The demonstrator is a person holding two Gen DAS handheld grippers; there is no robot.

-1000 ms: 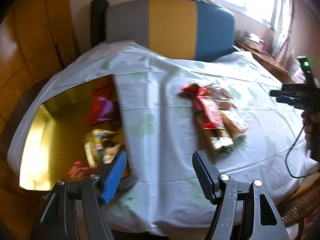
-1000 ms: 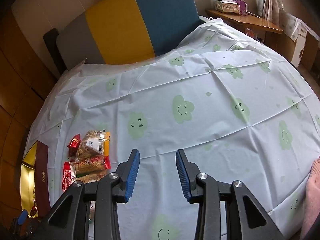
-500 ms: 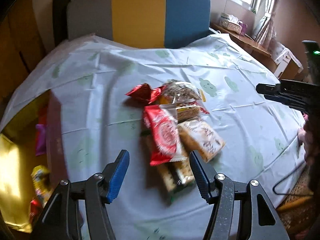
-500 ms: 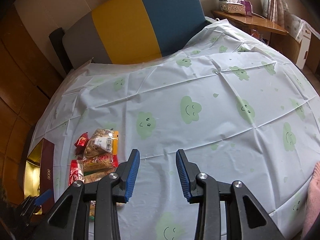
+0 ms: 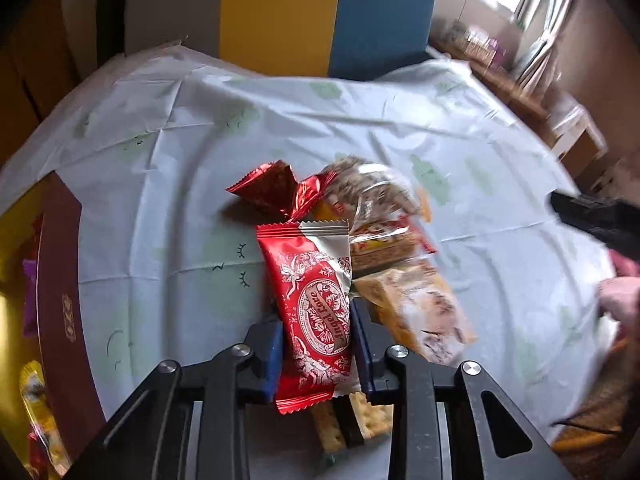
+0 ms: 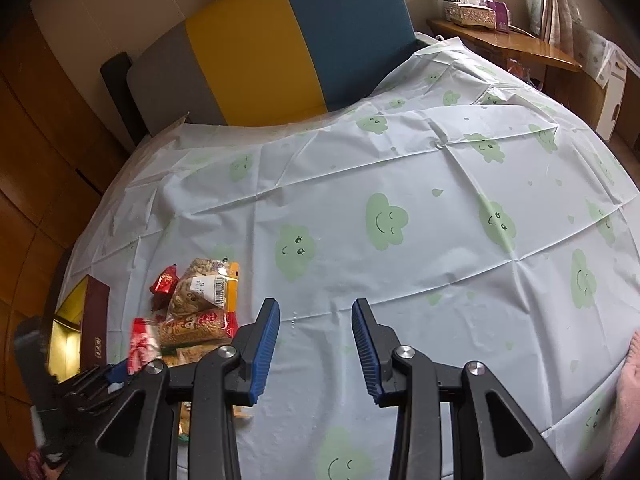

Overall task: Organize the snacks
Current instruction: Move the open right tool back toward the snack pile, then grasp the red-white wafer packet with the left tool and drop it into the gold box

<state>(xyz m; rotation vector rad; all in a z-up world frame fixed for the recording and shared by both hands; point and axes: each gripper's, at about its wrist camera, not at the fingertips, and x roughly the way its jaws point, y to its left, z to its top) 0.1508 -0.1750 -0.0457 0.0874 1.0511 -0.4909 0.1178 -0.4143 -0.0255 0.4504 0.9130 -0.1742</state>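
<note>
Red snack packet (image 5: pixel 316 312): a glossy red wrapper with a silver strip along 1 side, white ornament and an oval label reading "Angel Love"; crimped seals are seen at both ends.
Place: the packet is laid on top of a small pile of snacks (image 5: pixel 384 248) on the cloud-print tablecloth (image 5: pixel 500 184), near the table's left side, beside a dark red box (image 5: pixel 60 304) with a gold lining.
Pile: a crumpled red foil wrapper (image 5: pixel 272 188), clear bags of brown biscuits (image 5: pixel 420 304) and a pack of pale crackers (image 5: pixel 360 416) under the packet are seen.
Long axis: the packet runs lengthwise away from the left camera, its near end between the finger bases, its far end toward the striped sofa (image 5: pixel 276 12).
Left gripper (image 5: pixel 318 344): its jaws have just been closing; the 2 blue pads are pressed against the packet's long sides, so it is clamped.
Right gripper (image 6: pixel 314 344): held above bare tablecloth to the right of the pile, jaws parted, nothing between them.
</note>
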